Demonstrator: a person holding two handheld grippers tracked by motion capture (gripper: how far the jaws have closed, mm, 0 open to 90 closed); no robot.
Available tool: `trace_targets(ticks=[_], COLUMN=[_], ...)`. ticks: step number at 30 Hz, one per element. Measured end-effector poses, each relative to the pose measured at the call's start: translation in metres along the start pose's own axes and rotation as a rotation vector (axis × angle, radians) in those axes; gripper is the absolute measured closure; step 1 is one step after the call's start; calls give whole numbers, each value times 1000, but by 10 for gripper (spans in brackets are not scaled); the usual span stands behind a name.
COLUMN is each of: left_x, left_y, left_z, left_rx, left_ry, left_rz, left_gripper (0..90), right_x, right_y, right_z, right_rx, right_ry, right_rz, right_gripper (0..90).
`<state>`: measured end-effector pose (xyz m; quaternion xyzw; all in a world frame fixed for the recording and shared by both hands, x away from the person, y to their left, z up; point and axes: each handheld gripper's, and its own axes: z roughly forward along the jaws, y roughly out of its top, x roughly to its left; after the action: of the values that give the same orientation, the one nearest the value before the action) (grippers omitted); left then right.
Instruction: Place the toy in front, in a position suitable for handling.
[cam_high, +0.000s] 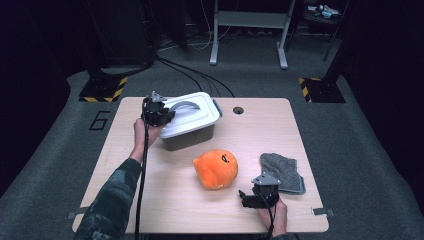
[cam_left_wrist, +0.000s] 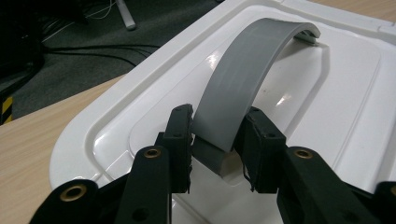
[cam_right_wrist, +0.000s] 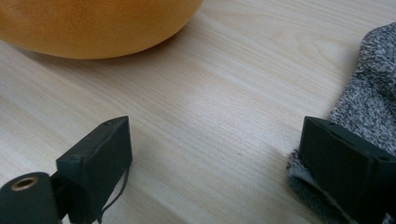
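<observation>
Grey handle (cam_left_wrist: 243, 79) clenched in left tongs (cam_left_wrist: 217, 140); right tongs (cam_right_wrist: 215, 154) wide, released, over bare table (cam_right_wrist: 210, 93).

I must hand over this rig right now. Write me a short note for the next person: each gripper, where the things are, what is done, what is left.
Left gripper: shut on the grey arched handle of the white plastic lid, near the handle's end.
Right gripper: open, holding nothing, resting low over the light wooden table.
Things: the lid sits on the grey storage box at the table's far left. The orange plush toy lies in the middle, the folded grey cloth beside the right gripper.
Done: handle gripped.
Left: the lid is not yet lifted; toy and cloth are untouched, probably meant for the box.
</observation>
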<state>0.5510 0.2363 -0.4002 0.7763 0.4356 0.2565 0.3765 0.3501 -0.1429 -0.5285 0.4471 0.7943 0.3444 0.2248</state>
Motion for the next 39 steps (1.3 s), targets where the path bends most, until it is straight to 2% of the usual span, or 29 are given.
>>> trace_targets(ticks=[1,3,5,6,8,12,15,19,25,26,28,29,30,32,33,35,39], left_x=[0,1,2,1,2,0,-4,-11,-29,-29,-40,-43,-47,-55,-59,-66,-78], left_y=[0,1,2,3,4,3,0,-3,-6,-6,-11,-13,-16,-21,-23,-28,-36], left_z=[-1,-4,-9,-12,-18,-29,-39,-54,-71,-71,-74,-74,-74,-74,-73,-74,-72], left_rx=[-9,-24,-31,-28,-29,-6,-5,-30,-54,-54,-59,-60,-61,-54,-64,-59,-50], left_ry=[2,3,-2,7,-3,-15,-38,-52,-86,-86,-110,-115,-120,-134,-144,-146,-161], left_rz=[-14,-30,-33,-32,-40,-31,-24,-14,34,34,49,53,60,71,67,92,112], left_gripper=[614,486,378,353,286,201,165,149,146,146,146,146,146,146,145,146,146], right_x=[0,0,0,-2,-1,-1,-1,-1,-2,-2,-2,-2,-4,-4,-5,-5,-4], right_y=[0,0,0,0,0,0,0,0,0,0,0,0,0,0,0,0,1], right_z=[0,0,0,-1,0,0,0,0,0,0,0,-1,-1,-1,-1,-1,-1], right_rx=[-1,0,-1,3,-2,-1,0,3,11,11,6,7,8,9,12,10,11], right_ry=[0,0,1,7,6,7,10,12,12,12,13,17,19,28,27,26,24], right_rz=[0,-1,0,-20,-7,-6,-3,0,-13,-13,0,25,5,24,19,14,28], right_gripper=[89,89,89,89,88,88,88,88,87,87,88,88,87,86,86,86,85])
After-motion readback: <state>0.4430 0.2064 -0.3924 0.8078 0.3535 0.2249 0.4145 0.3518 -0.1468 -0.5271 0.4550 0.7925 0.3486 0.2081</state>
